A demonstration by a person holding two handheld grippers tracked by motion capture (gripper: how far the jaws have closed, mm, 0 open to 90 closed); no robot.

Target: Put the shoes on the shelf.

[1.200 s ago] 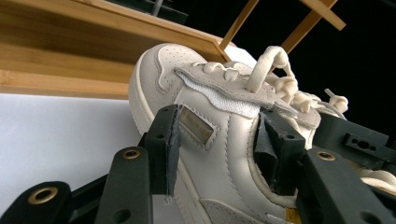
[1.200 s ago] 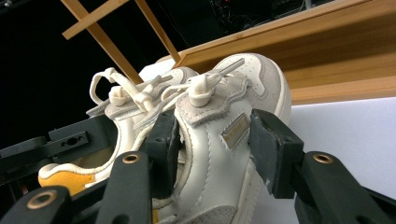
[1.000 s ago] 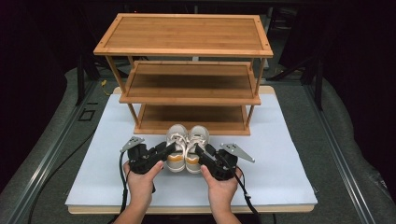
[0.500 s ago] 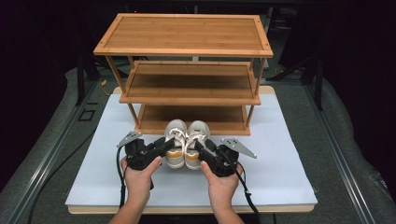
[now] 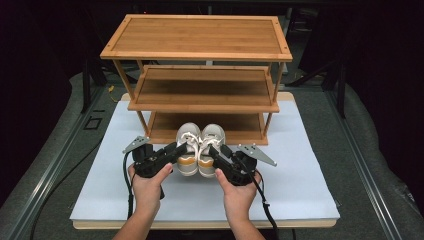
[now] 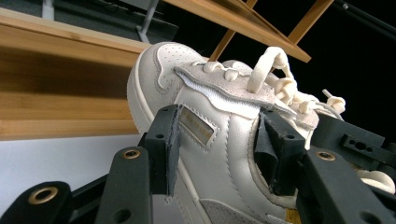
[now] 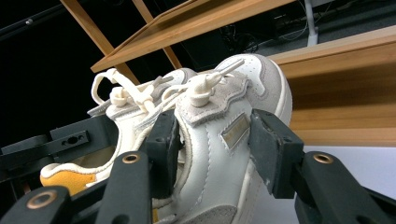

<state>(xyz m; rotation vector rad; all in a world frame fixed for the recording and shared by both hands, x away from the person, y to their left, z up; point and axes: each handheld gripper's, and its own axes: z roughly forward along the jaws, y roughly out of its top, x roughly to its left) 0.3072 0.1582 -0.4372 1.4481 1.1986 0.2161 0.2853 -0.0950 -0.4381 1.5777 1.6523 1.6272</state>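
**As both shoes leave the bench, the lift toward the rack begins**

While a second ago the pair sat lower on the white sheet, nearer the person, both shoes now ride higher and closer to the rack's bottom shelf. At six o'clock in the high view, the two hands come up from the near edge. The left tool (image 5: 179, 149) is clamped across the left shoe (image 5: 188, 148), its pads pressing either side of the upper, as the left gripper view shows. The right tool (image 5: 214, 151) grips the right shoe (image 5: 210, 148) the same way. The shoes stay side by side, touching, toes pointing to twelve o'clock, heels tilted down toward the hands.

Beyond them, at twelve o'clock, stands the wooden rack (image 5: 200, 37), all its shelves bare; the bottom shelf (image 5: 240, 125) lies just past the toes. Judging by this, the pair is being carried in together, and the next move needs a level push forward under the middle shelf (image 5: 200, 90) without catching the laces.
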